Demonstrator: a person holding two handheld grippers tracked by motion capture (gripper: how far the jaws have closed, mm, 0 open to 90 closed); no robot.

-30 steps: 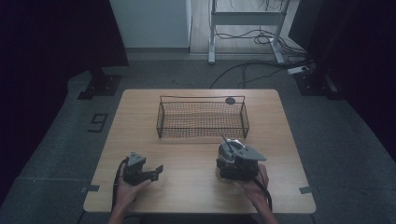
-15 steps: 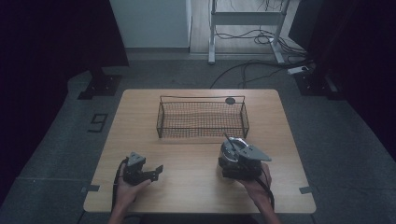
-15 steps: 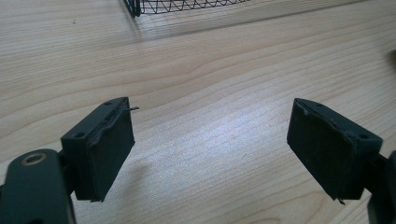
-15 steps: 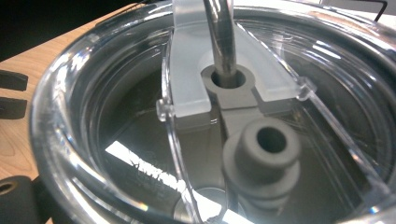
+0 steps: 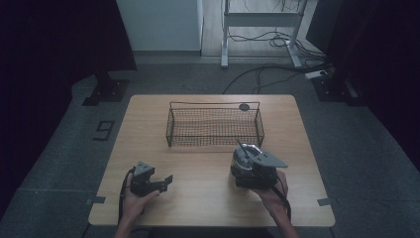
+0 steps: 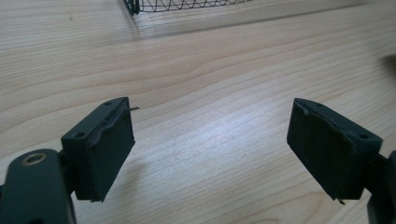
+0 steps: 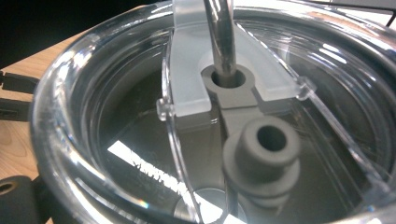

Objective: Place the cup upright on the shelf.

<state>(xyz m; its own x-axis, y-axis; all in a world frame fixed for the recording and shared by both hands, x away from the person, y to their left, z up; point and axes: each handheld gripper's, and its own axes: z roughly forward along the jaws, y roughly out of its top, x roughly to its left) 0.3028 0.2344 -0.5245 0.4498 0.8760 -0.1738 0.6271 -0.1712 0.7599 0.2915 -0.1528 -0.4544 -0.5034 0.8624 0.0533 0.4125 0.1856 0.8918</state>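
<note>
standing before wire basket (image 5: 215, 126): lidded tumbler (image 7: 210, 140), straw (image 7: 222, 37) inserted.

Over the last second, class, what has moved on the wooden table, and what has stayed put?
The right gripper, holding a clear lidded cup with a metal straw, drifted slightly toward the table's near edge. The left gripper, jaws open, and the black wire basket stayed put.
</note>
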